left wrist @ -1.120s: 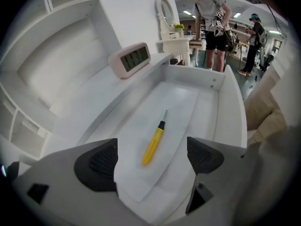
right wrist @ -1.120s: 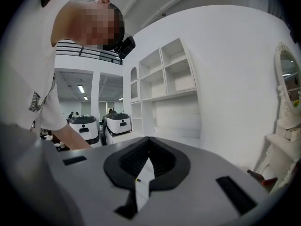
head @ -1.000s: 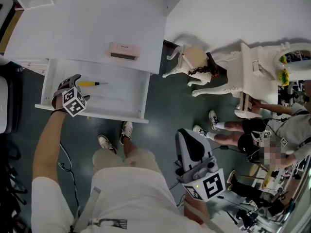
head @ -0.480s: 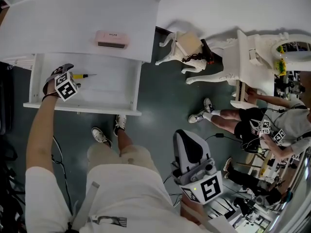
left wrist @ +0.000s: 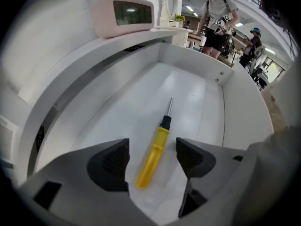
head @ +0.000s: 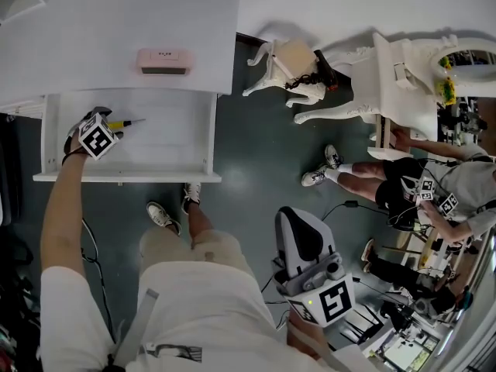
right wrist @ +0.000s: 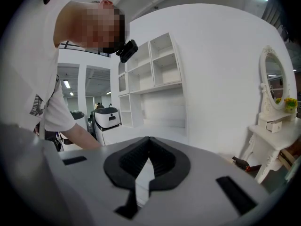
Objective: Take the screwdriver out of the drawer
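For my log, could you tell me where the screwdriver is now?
The screwdriver lies flat in the open drawer, at the head view's left, between the fingers of the left gripper, which have just been closing but don't touch it.

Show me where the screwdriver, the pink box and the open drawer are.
screwdriver (left wrist: pixel 155 152): left gripper view, on its yellow handle.
pink box (left wrist: pixel 124 14): left gripper view, on its dark front window.
drawer (head: pixel 132 177): head view, on its front panel.
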